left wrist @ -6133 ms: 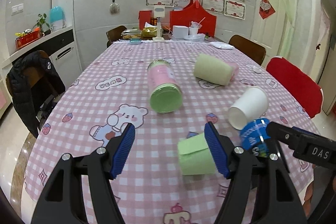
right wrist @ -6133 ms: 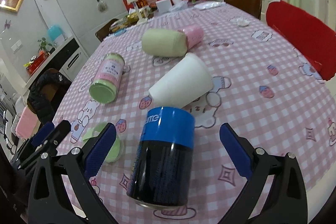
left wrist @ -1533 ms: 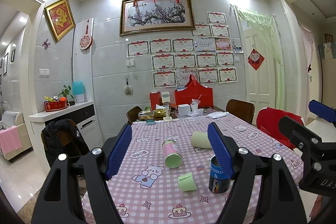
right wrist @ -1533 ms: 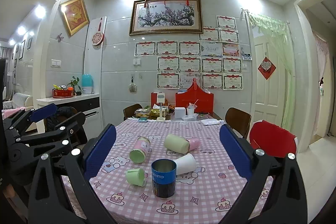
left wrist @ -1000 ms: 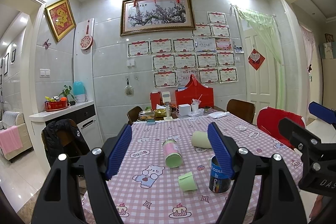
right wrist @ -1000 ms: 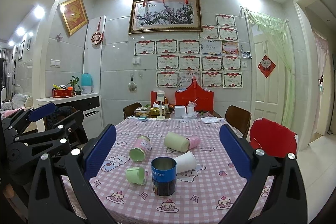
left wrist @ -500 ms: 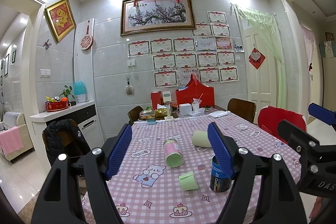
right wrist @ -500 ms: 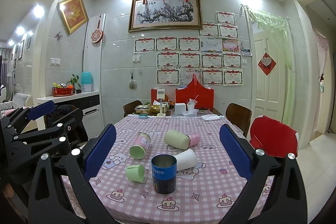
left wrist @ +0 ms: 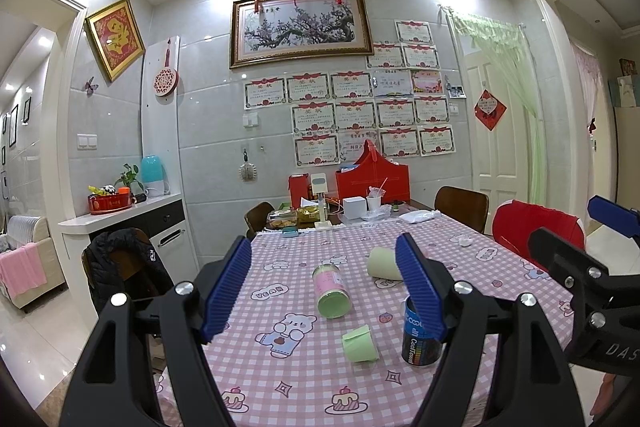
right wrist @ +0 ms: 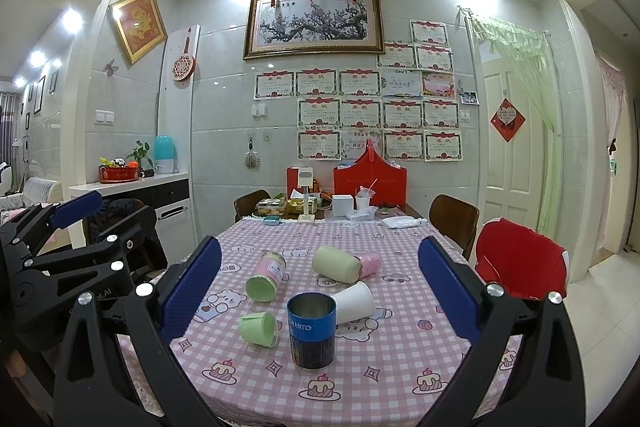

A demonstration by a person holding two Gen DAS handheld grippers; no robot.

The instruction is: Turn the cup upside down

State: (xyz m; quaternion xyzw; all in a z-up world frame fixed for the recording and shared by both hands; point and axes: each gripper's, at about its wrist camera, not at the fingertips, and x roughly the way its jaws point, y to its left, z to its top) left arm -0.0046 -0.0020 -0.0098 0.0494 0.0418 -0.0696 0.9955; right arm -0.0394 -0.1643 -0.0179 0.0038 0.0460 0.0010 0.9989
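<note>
A blue and black metal cup [right wrist: 311,331] stands upright, mouth up, near the front of the pink checked table [right wrist: 400,367]; it also shows in the left wrist view [left wrist: 418,341]. A small green cup [right wrist: 258,327] lies on its side left of it, also in the left wrist view [left wrist: 360,343]. A white paper cup [right wrist: 354,303] lies behind the blue cup. My left gripper [left wrist: 324,287] and right gripper [right wrist: 318,291] are both open and empty, held back from the table's near edge.
A pink jar with green lid [right wrist: 266,277], a pale green tumbler [right wrist: 334,269] and a pink cup [right wrist: 370,263] lie farther back. Boxes and clutter [right wrist: 344,205] sit at the far end. A red chair [right wrist: 520,263] stands right, a chair with a black jacket [left wrist: 120,267] left.
Since six seconds ago both grippers have pulled far back from the table and the blue cup, then lying between the right fingers, stands upright. Over the last second almost nothing moves.
</note>
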